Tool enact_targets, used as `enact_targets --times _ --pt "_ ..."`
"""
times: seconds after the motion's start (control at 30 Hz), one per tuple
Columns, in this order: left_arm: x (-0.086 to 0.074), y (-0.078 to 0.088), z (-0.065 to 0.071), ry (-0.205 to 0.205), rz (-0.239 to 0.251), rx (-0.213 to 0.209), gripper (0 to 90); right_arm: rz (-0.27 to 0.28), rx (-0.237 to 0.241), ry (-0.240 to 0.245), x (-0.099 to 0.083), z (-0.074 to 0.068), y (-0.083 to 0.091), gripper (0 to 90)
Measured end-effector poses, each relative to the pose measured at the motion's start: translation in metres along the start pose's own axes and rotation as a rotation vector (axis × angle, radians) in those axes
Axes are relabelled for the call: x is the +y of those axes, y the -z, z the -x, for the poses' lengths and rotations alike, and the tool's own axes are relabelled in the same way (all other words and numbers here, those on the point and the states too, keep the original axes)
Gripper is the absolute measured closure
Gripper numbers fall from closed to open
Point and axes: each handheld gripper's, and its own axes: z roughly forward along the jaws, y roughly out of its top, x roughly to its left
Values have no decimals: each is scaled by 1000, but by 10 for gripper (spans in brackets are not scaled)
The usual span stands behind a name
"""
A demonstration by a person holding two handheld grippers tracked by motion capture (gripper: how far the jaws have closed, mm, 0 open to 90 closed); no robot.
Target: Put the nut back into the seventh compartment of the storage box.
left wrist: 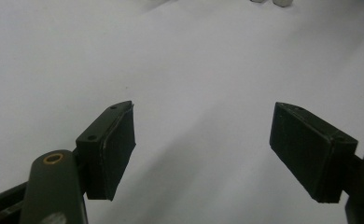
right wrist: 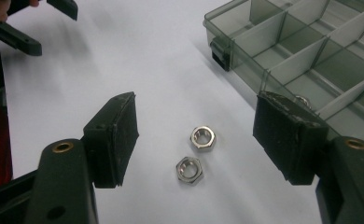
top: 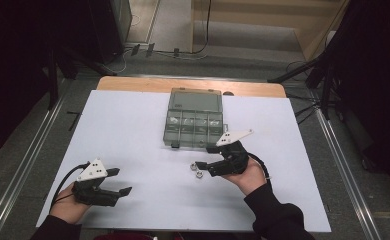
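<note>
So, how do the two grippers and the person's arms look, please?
Both the left gripper and the right gripper are black, each with two flat rectangular jaws and a brass-coloured pivot bushing. Each carries a grey three-cornered plate on top and trails a black cable. The person wears dark long sleeves.

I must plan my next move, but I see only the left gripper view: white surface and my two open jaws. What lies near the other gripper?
Observer: Two metal hex nuts lie on the white sheet just ahead of the right gripper, apart from each other.
Operator: Does the right gripper hold one?
Observer: No. Its jaws stand open, and both nuts lie free on the sheet.
Operator: Is any container on the table?
Observer: Yes, a clear compartment box with its lid open sits beyond the nuts, near the table's far edge.
Operator: Is it empty?
Observer: Not quite; one small metal piece shows in a near compartment.
</note>
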Motion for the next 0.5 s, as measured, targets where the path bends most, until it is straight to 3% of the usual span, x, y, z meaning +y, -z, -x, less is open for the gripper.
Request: enact_targets --times 0.2,0.5 --pt "1 -1 0 -9 2 -7 227 -39 -15 15 -2 -2 -4 322" --pt "2 -3 0 -13 -2 -13 227 -156 -23 35 -5 -7 -19 329"
